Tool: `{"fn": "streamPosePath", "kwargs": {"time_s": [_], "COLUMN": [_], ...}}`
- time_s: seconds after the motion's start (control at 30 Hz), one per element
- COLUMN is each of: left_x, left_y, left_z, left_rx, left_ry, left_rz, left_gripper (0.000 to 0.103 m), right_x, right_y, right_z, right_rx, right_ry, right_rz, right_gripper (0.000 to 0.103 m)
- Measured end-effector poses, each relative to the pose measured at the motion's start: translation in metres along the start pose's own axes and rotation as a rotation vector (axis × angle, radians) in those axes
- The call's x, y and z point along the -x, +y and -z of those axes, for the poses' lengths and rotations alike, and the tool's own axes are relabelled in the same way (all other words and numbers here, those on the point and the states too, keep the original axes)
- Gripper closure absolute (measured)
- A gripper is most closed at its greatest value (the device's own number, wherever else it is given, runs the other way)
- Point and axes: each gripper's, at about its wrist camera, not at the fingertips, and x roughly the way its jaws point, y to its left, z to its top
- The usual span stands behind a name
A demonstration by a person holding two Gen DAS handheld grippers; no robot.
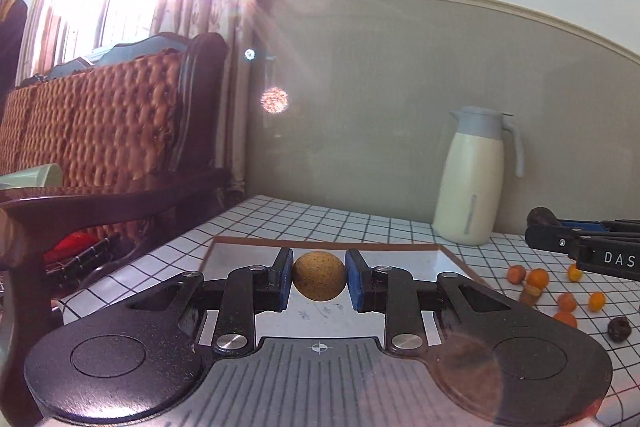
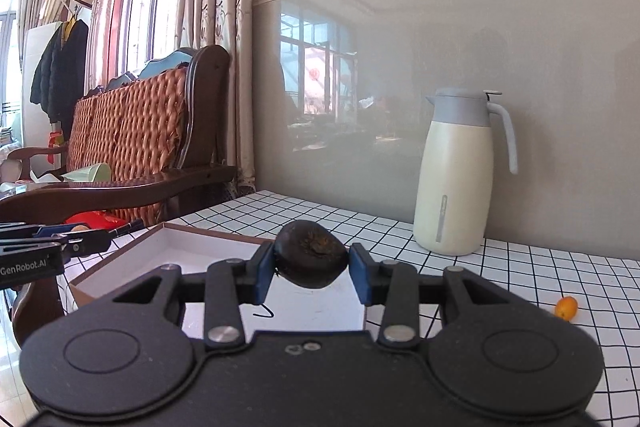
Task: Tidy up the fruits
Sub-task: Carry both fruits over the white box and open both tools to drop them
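Note:
My left gripper [image 1: 319, 269] is shut on a round tan speckled fruit [image 1: 319, 275], held above a shallow white box with a brown rim [image 1: 248, 239]. My right gripper [image 2: 312, 261] is shut on a dark brown wrinkled fruit [image 2: 310, 254], held over the same box [image 2: 160, 227] near its right side. In the left wrist view the dark fruit [image 1: 540, 215] shows at the right edge. Several small orange fruits [image 1: 538, 277] and one dark fruit [image 1: 619, 327] lie loose on the checked tablecloth [image 1: 280, 215] to the right of the box. One orange fruit [image 2: 566, 307] lies at the right in the right wrist view.
A cream jug with a grey lid [image 1: 470, 179] stands at the back of the table against the grey wall. A wooden bench with a woven back [image 1: 100, 123] sits past the table's left edge, with a green cup [image 1: 48, 174] on its arm.

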Motion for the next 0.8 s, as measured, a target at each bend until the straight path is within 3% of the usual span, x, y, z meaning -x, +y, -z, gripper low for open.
{"fn": "streamPosePath", "kwargs": {"time_s": [0.3,0.57,0.8], "left_x": [-0.049,-0.085,-0.101], "left_y": [0.031,0.034,0.034], "left_z": [-0.011,-0.014,-0.012], "left_rx": [0.046,0.032,0.03], "left_ry": [0.026,0.082,0.123], "left_rz": [-0.072,-0.095,-0.148], "left_gripper": [0.074,0.074,0.074], "right_x": [-0.055,-0.102,-0.141], "right_y": [-0.001,-0.008,-0.008], "right_z": [-0.004,-0.008,-0.009], "right_rx": [-0.015,-0.019,-0.018], "right_ry": [0.071,0.156,0.248], "right_rz": [0.013,0.005,-0.067], "right_gripper": [0.071,0.071,0.069]}}
